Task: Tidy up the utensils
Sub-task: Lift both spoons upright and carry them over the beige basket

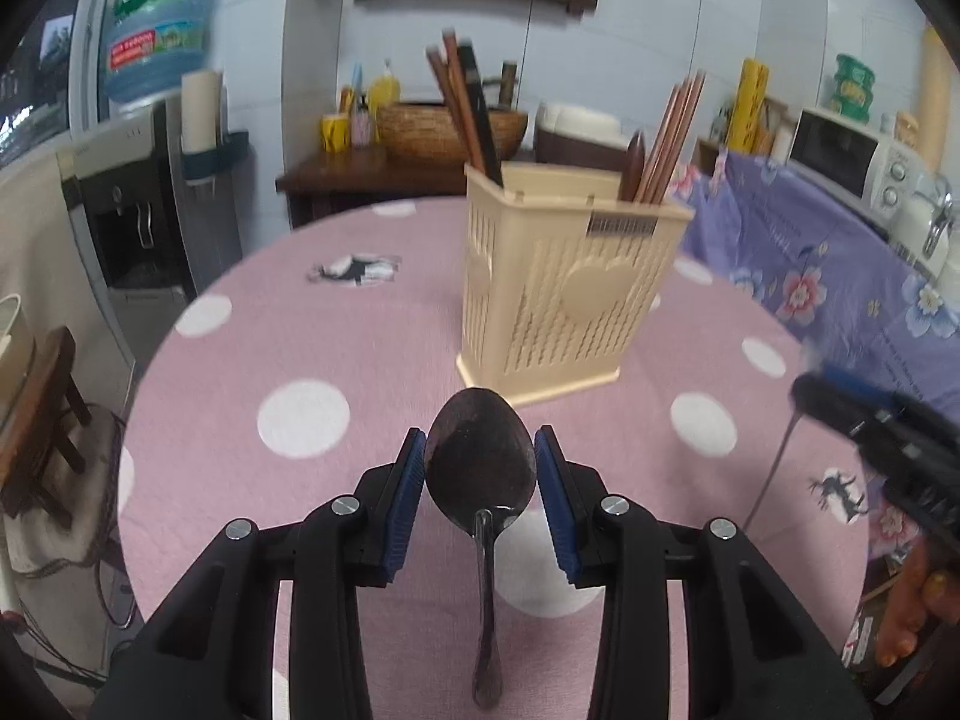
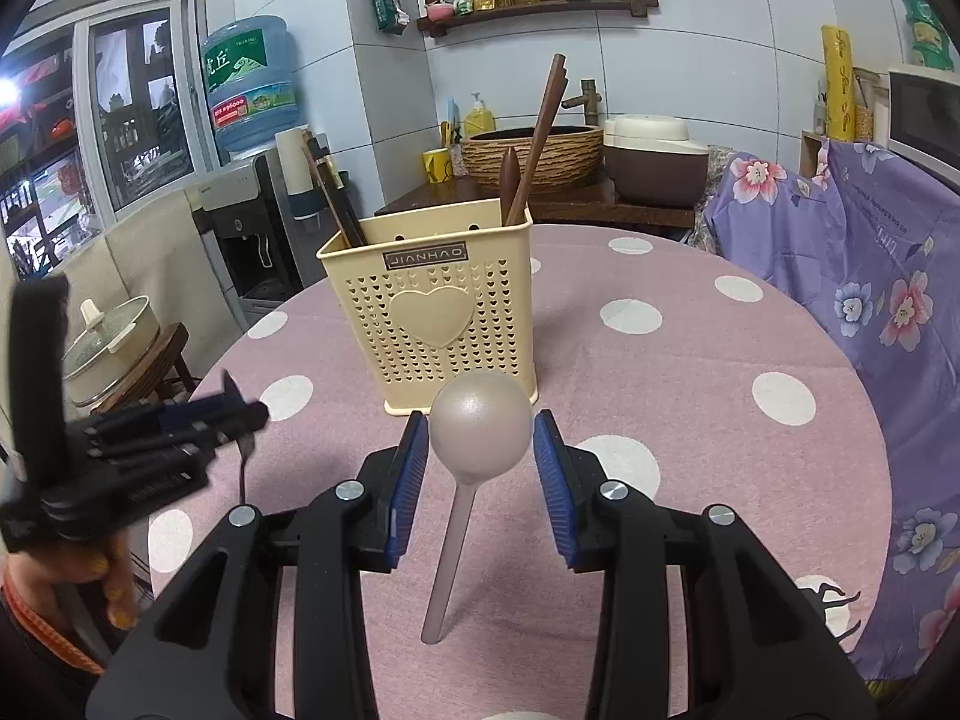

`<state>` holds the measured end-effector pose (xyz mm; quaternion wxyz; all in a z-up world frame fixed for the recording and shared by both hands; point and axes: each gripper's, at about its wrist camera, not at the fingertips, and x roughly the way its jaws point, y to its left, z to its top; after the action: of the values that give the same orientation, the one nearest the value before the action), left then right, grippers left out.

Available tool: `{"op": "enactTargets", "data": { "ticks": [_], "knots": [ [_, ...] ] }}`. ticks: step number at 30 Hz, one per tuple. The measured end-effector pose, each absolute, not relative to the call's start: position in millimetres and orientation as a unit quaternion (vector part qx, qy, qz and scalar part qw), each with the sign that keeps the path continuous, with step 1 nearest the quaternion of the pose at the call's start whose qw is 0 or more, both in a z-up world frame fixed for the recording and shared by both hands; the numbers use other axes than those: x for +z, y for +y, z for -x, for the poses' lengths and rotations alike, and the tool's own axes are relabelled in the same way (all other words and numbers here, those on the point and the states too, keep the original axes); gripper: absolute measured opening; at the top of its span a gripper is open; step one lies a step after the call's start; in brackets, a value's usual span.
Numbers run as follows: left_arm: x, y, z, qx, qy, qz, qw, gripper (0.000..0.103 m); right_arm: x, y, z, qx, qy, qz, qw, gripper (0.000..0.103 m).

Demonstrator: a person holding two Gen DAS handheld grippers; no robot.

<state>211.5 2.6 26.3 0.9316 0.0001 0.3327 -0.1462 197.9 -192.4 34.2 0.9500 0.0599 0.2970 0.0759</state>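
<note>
My left gripper [image 1: 480,438] is shut on the bowl of a dark metal spoon [image 1: 480,480], whose handle hangs back toward the camera above the table. Between the blue pads of my right gripper [image 2: 480,420] sits the bowl of a matte pinkish-grey spoon [image 2: 477,438], gripped, with its handle slanting down. A cream perforated utensil holder [image 1: 564,300] [image 2: 432,312] stands just beyond both grippers. Dark wooden sticks fill its one side; chopsticks and a wooden spoon fill the other. Each gripper shows in the other's view, the left gripper [image 2: 252,414] and the right gripper [image 1: 804,390].
The round table [image 2: 690,420] wears a pink cloth with white dots. A purple floral cloth [image 2: 870,312] drapes furniture on the right. A water dispenser [image 2: 252,228], a stool with a pot [image 2: 114,348] and a dark counter with a basket [image 2: 534,150] stand beyond the table.
</note>
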Motion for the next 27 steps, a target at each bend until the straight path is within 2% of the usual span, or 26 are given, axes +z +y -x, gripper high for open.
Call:
{"op": "enactTargets", "data": {
  "ticks": [17, 23, 27],
  "knots": [
    [41, 5, -210, -0.145, 0.303, 0.019, 0.942, 0.037, 49, -193, -196, 0.082, 0.278, -0.047, 0.956, 0.037],
    [83, 1, -220, -0.156, 0.261, 0.034, 0.952, 0.037, 92, -191, -214, 0.092, 0.228, -0.020, 0.969, 0.037],
    [134, -9, -228, -0.156, 0.193, 0.030, 0.968, 0.037, 142, -190, -236, 0.082, 0.173, 0.001, 0.981, 0.037]
  ]
}}
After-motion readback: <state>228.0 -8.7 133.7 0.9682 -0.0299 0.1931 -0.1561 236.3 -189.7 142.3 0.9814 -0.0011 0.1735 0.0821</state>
